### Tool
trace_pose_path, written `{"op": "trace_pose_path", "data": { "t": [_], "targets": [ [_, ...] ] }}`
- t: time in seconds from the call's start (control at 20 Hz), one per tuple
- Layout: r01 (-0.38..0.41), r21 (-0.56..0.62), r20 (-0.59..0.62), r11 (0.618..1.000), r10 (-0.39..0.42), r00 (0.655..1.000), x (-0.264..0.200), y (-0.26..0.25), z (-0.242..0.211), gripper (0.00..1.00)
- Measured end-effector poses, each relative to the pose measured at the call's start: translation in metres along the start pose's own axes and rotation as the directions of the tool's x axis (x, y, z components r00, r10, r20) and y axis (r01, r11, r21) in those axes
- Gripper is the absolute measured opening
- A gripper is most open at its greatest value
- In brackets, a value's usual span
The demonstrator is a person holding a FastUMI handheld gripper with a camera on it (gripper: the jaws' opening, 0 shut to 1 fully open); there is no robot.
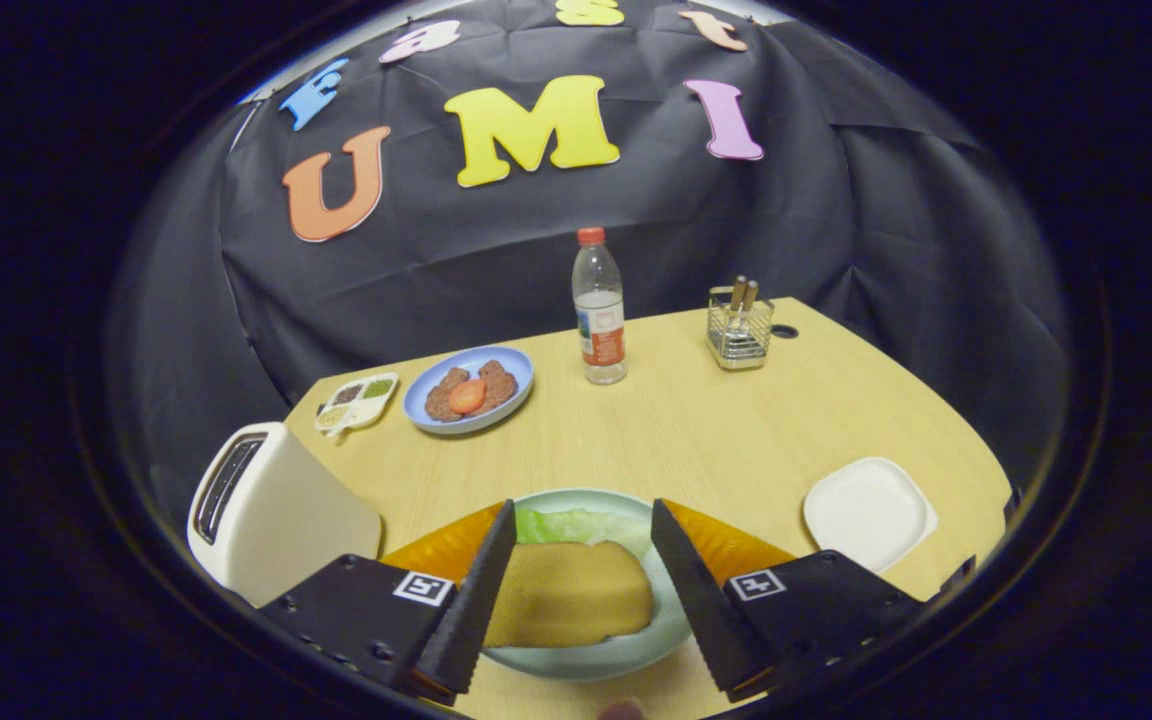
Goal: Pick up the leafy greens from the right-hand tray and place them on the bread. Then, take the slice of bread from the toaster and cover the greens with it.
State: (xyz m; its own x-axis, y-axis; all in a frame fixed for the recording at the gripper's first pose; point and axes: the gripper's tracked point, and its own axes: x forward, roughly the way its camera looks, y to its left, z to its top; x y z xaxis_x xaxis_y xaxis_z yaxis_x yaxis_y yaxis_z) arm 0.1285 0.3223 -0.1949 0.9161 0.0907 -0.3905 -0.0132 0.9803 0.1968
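Note:
A slice of bread lies on the pale green plate, with the leafy greens sticking out from under its far edge. My gripper is open above the plate, one finger on each side of the bread slice, neither touching it. The white toaster stands to the left of the fingers, its slot showing dark. A white square tray lies to the right of the fingers with nothing on it.
Further back on the wooden table are a blue plate with meat patties and a tomato slice, a small divided condiment dish, a water bottle and a wire holder with utensils.

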Motion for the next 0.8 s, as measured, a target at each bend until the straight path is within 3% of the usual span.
{"op": "trace_pose_path", "data": {
  "t": [0.1, 0.5, 0.8],
  "targets": [
    [0.012, -0.008, 0.040, 1.000, -0.012, 0.999, -0.005, -0.005, 0.015, 0.95],
    [-0.007, -0.076, 0.177, 0.997, 0.020, 0.984, -0.046, -0.020, 0.089, 0.97],
    [-0.007, -0.157, 0.331, 0.988, 0.059, 0.942, -0.108, -0.033, 0.177, 0.96]
  ]
}}
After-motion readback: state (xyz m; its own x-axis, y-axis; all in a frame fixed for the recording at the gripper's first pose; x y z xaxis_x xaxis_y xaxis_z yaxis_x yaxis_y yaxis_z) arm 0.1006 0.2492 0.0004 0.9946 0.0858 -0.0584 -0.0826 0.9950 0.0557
